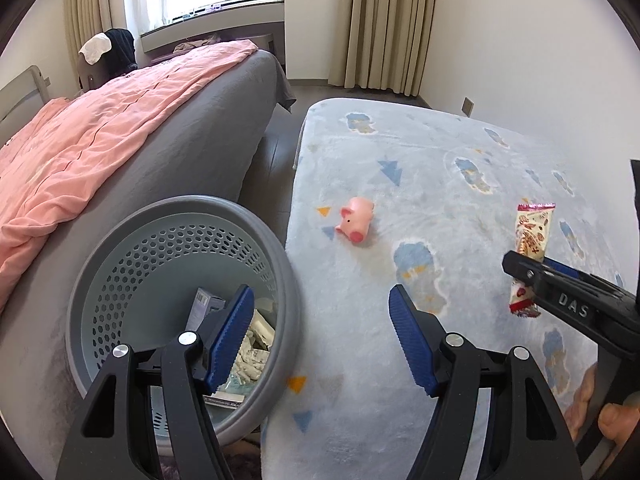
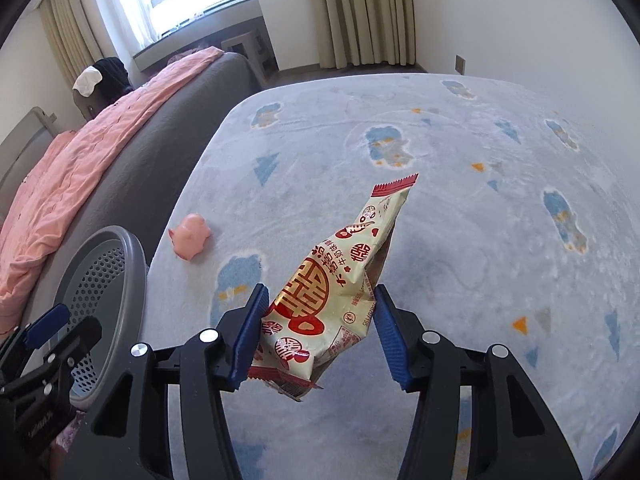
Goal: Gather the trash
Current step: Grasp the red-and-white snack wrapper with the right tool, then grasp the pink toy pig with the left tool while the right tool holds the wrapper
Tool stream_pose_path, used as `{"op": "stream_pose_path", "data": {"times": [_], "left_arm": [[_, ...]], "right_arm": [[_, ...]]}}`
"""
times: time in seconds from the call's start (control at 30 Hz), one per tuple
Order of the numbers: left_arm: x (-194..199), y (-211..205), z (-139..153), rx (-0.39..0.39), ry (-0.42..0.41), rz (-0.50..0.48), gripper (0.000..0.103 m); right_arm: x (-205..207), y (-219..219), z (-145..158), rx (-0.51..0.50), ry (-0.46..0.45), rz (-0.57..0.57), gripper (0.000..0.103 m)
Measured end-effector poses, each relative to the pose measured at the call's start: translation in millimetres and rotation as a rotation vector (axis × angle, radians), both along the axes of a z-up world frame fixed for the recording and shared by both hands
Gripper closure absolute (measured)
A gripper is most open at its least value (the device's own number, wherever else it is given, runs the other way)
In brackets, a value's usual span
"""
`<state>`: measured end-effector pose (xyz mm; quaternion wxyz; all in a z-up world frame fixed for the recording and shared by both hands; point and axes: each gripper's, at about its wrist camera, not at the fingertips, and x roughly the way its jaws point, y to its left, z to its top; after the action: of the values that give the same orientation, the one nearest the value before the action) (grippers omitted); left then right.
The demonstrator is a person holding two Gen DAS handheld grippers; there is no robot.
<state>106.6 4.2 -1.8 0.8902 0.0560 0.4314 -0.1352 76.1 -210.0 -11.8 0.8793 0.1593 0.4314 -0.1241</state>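
My right gripper (image 2: 320, 332) is shut on a cream and red snack wrapper (image 2: 336, 280) and holds it above the pale blue rug (image 2: 460, 208). The wrapper also shows in the left wrist view (image 1: 534, 236), pinched in the right gripper (image 1: 520, 272). My left gripper (image 1: 322, 336) is open and empty, over the edge between the rug (image 1: 400, 152) and the grey perforated trash bin (image 1: 276, 256). The bin holds a small box (image 1: 204, 304) and crumpled paper and packets (image 1: 252, 348). The bin shows at the left in the right wrist view (image 2: 132, 252).
A pink toy pig (image 1: 356, 220) lies on the rug near the bin; it also shows in the right wrist view (image 2: 191, 236). A bed with a grey sheet (image 1: 180, 152) and pink blanket (image 1: 100, 132) stands left of the bin. Curtains and a wall stand behind.
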Motion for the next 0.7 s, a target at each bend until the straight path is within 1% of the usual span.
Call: {"op": "stream_pose_path", "data": {"times": [0.13,0.23,0.53,0.7], "left_arm": [[12.2,-16.6,-5.3,0.005,0.006,-0.001,0.036],[25.3,-28.1,-11.6,0.006,0.029,0.005,0.036],[67.5,-58.4,-35.2,0.009,0.082,0.030,0.036],[85.8,-71.7,-47.6,0.039,0.090,0.045,0.036]], "right_arm": [[-17.1,-13.1,2.5,0.028,-0.011,-0.013,0.051],[-24.4,-19.8,1.9,0.058,-0.024,-0.013,0.051],[-31.3,-29.9,2.1,0.095,-0.054,0.005,0.051],[-32.7,-34.6,2.8,0.124,-0.069,0.013,0.051]]}}
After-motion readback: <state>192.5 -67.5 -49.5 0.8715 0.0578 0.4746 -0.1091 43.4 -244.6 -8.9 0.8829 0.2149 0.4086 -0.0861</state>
